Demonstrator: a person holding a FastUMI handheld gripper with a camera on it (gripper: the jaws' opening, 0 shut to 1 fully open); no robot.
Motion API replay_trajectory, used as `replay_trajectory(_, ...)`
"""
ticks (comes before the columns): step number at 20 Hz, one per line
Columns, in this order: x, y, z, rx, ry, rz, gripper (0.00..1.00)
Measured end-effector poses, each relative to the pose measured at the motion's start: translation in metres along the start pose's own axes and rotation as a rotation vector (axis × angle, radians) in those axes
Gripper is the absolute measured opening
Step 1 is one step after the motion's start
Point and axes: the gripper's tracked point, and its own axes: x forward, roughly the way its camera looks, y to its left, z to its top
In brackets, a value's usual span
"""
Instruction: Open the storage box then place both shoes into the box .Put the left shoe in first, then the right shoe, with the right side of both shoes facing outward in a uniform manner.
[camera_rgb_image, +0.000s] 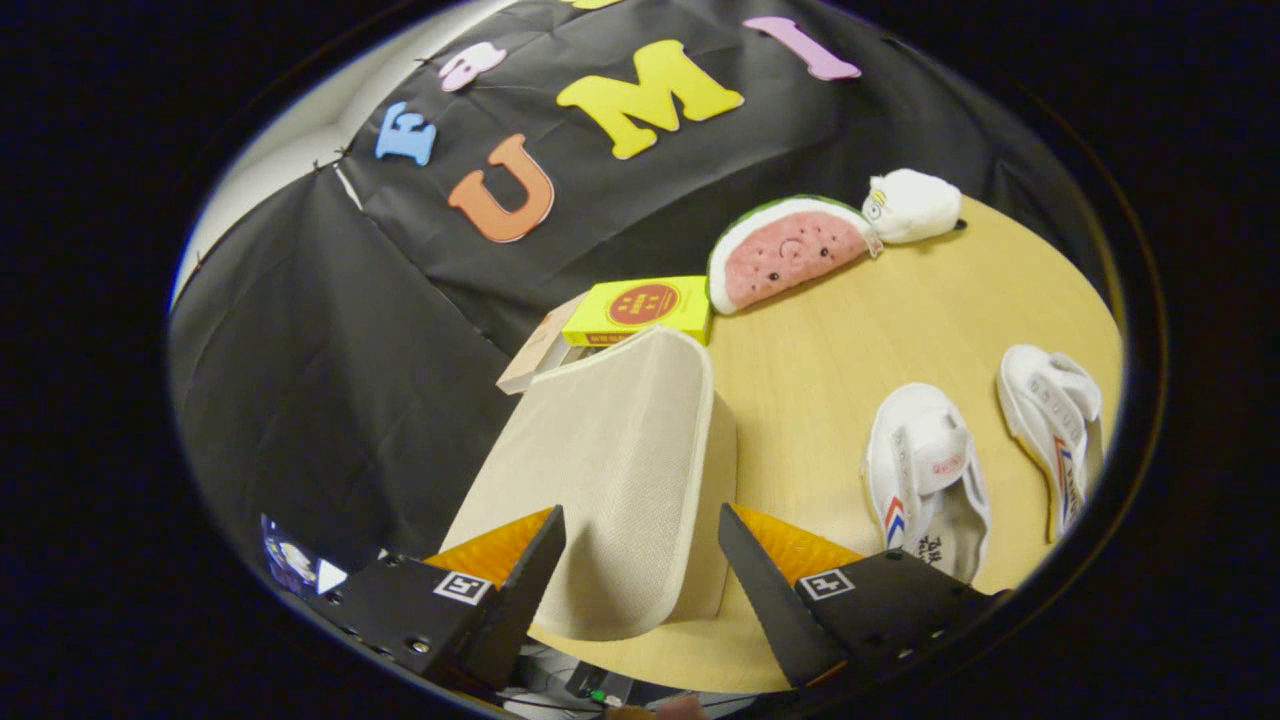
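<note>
So the gripper (641, 535) has its fingers spread wide, one on each side of the beige storage box (610, 470) without touching it, and the box's lid looks closed. Two white shoes (925, 480) sit on the wooden table (850, 340) at about 2 o'clock from the fingers, side by side. Beyond the box at 12 there's a yellow carton (640, 308), then a watermelon plush (785, 250) and a white plush (912, 205) off toward 1 o'clock.

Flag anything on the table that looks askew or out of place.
The two white strapped shoes lie apart at different angles, not paired. The beige fabric storage box sits shut between the open tongs. Nothing spilled or damaged.
</note>
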Motion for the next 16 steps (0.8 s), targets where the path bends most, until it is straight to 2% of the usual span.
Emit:
replay_trajectory(7, 0.021, 0.007, -0.009, 0.275, 0.098, 0.088, 0.95)
replay_trajectory(10, 0.018, 0.011, -0.003, 0.33, 0.119, 0.117, 0.94)
replay_trajectory(11, 0.022, 0.016, -0.008, 0.353, 0.117, 0.128, 0.9)
replay_trajectory(12, 0.019, 0.016, -0.004, 0.367, 0.11, 0.13, 0.77)
replay_trajectory(16, 0.0, 0.03, 0.009, 0.372, 0.089, 0.17, 0.59)
